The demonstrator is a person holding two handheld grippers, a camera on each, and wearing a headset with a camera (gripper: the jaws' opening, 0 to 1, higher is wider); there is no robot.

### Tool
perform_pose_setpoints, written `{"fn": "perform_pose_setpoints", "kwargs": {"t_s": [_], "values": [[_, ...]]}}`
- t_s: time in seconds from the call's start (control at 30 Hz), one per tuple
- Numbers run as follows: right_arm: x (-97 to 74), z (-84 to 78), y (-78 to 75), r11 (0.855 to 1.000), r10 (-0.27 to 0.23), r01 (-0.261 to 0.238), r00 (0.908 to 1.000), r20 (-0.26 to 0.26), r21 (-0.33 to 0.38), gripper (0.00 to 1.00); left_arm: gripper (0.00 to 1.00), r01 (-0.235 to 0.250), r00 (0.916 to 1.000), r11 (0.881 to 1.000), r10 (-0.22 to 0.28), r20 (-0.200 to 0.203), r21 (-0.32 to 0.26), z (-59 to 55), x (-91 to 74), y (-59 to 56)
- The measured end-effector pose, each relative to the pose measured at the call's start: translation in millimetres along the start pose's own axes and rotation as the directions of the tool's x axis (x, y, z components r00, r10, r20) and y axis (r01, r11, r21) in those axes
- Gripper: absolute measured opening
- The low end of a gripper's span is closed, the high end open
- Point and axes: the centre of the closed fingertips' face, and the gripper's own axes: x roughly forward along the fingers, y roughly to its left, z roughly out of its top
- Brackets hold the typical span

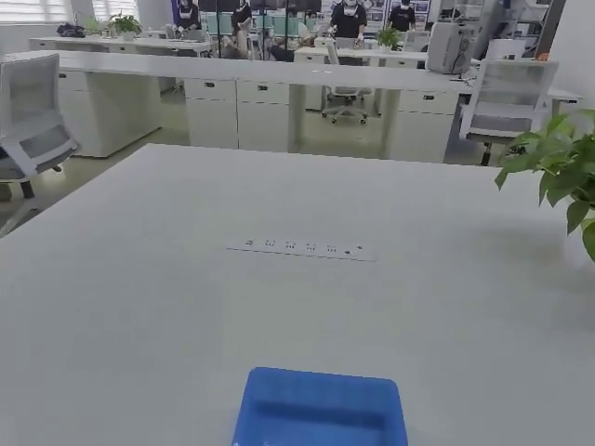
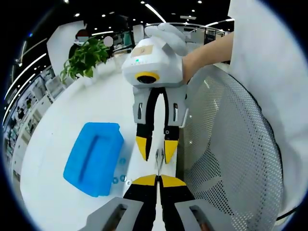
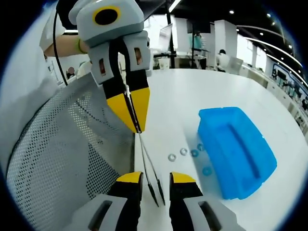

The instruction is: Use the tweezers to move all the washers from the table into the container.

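Observation:
A blue container point(image 1: 316, 409) sits at the near edge of the white table point(image 1: 139, 307). Several washers point(image 3: 183, 151) lie on the table beside the blue container point(image 3: 236, 149); they also show as washers point(image 2: 123, 178) next to the container point(image 2: 94, 156). My left gripper point(image 2: 158, 180) is shut on thin metal tweezers point(image 2: 158, 161). In the right gripper view the left gripper point(image 3: 132, 108) comes down from the top, and the tweezers point(image 3: 147, 166) run from it into the gap of my right gripper point(image 3: 156, 183). The right gripper point(image 2: 156, 148) stands open around the tweezers' legs.
A white mesh chair back point(image 2: 231, 159) is close beside both grippers, seen as mesh point(image 3: 62, 159) on the left. A power strip point(image 1: 302, 248) is set into the table's middle. A leafy plant point(image 1: 562, 167) stands at the right edge. Desks, chairs and people fill the background.

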Motion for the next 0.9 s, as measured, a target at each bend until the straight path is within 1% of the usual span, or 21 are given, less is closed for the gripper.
{"fn": "perform_pose_setpoints", "kwargs": {"t_s": [0.03,0.13,0.2,0.33,0.4,0.53,0.6,0.73,0.9], "values": [[1.8,1.2,4.8,1.000,0.026,-0.026,0.9997,0.003,-0.014,0.19,0.00,-0.009,0.9999,1.000,0.009,0.004,0.003,2.4,-2.3,0.8],[5.4,-2.4,8.7,0.999,0.035,-0.036,0.9991,-0.022,-0.025,0.19,0.00,-0.018,0.9997,1.000,0.018,0.015,0.002,7.5,-5.5,1.3],[6.0,-2.5,9.2,0.999,0.031,-0.032,0.9993,-0.019,-0.028,0.19,0.00,-0.016,0.9995,1.000,0.017,0.028,-0.004,12.7,-6.9,0.7],[5.7,2.6,8.5,1.000,0.026,-0.026,0.9996,0.007,-0.012,0.17,0.00,-0.013,0.9993,1.000,0.013,0.036,-0.001,17.3,-7.8,0.0],[6.0,5.4,7.3,1.000,0.020,-0.020,0.9996,0.019,-0.018,0.14,0.00,-0.010,0.9986,1.000,0.010,0.052,-0.016,21.0,-7.1,1.7],[8.0,9.6,1.9,0.999,0.007,-0.006,0.9997,0.024,-0.034,0.07,0.00,0.002,0.9977,0.999,0.001,0.068,-0.032,27.5,-8.4,4.8],[9.5,15.5,-1.7,1.000,0.003,-0.003,0.9993,0.038,-0.015,0.08,0.00,-0.004,0.9981,1.000,0.006,0.062,-0.023,28.6,-10.9,8.1],[13.7,24.9,-4.3,1.000,0.008,-0.007,0.9979,0.064,-0.015,0.07,0.00,-0.001,0.9988,1.000,0.002,0.048,-0.017,28.4,-15.9,13.6],[21.3,34.1,-8.8,0.999,0.001,0.001,0.9966,0.082,-0.034,0.07,0.00,-0.001,0.9998,1.000,0.001,0.019,0.000,22.8,-20.4,18.5]]}}
